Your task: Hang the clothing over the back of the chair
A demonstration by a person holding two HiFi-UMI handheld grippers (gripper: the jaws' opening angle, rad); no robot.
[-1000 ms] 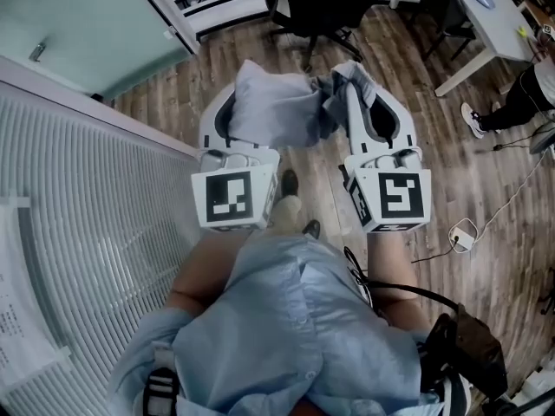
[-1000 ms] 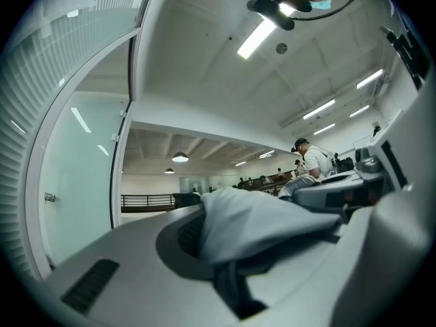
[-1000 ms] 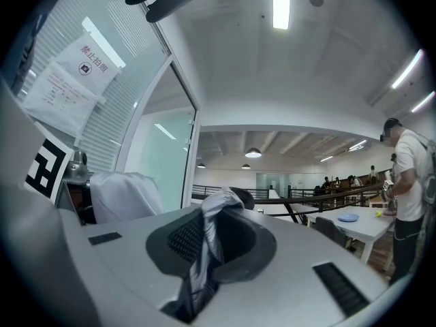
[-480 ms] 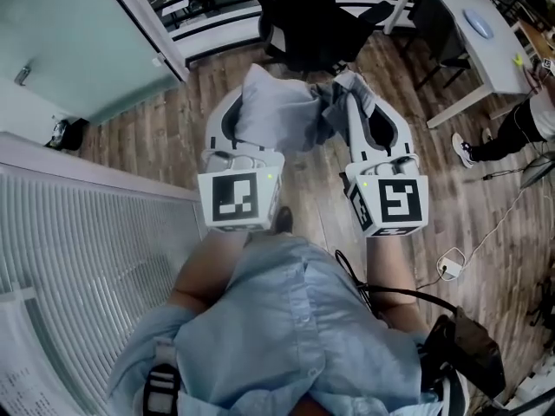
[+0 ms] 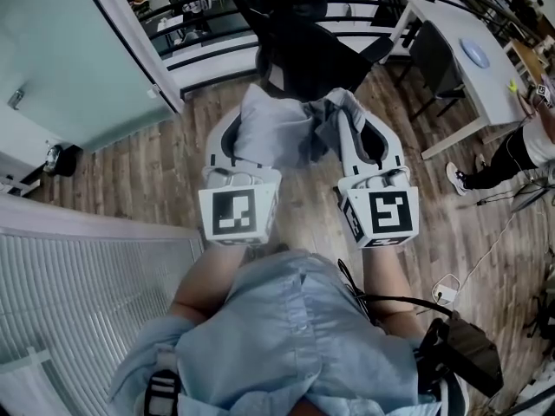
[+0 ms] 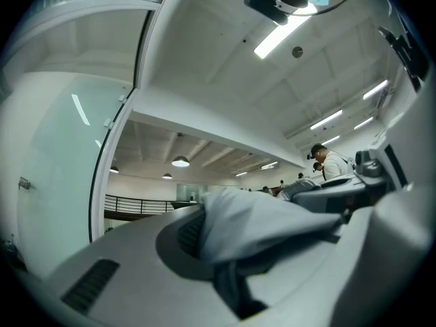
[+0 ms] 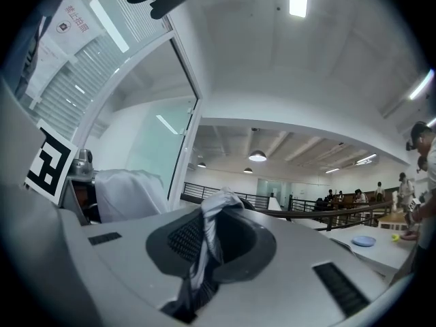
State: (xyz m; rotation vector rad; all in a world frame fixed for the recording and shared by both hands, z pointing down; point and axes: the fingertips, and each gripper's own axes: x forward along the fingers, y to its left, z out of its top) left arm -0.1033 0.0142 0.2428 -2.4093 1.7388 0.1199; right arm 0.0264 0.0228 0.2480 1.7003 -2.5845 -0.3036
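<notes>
Carrying stage only: left gripper [image 6: 235, 271] & right gripper [image 7: 197, 264] each clamped tight on clothing [image 5: 277, 128], held just short of chair [image 5: 299, 42], w/ draping over its back not yet done.

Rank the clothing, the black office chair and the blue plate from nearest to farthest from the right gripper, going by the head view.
1. Clothing, clamped in the right gripper.
2. Black office chair, just ahead.
3. Blue plate, on the white table, far right.
</notes>
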